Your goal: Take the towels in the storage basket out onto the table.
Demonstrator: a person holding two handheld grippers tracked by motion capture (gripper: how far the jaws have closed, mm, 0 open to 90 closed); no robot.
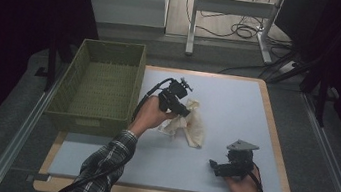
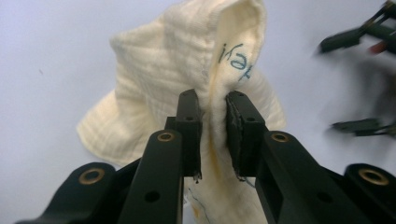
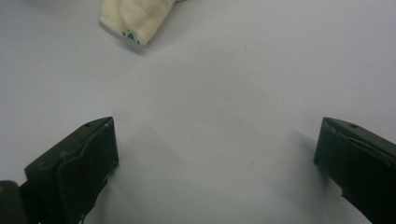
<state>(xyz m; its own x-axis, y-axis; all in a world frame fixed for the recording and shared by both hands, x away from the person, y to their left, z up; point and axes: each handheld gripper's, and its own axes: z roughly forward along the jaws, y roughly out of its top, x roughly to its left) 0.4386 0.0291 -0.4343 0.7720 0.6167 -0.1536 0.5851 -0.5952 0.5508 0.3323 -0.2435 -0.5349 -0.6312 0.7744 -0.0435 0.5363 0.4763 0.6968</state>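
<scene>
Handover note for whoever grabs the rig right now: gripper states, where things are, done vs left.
Left gripper: shut on a fold of the cream cloth, mid-mat, just right of the green basket.
Right gripper: open, holding nothing, low over the blue mat near its front right; the cloth's corner lies ahead of it.
Done: cloth is pinched, still crumpled and mostly resting on the mat.
Left: likely lift the cloth and move it, probably into the basket, which looks unfilled; right gripper is free to help.
</scene>
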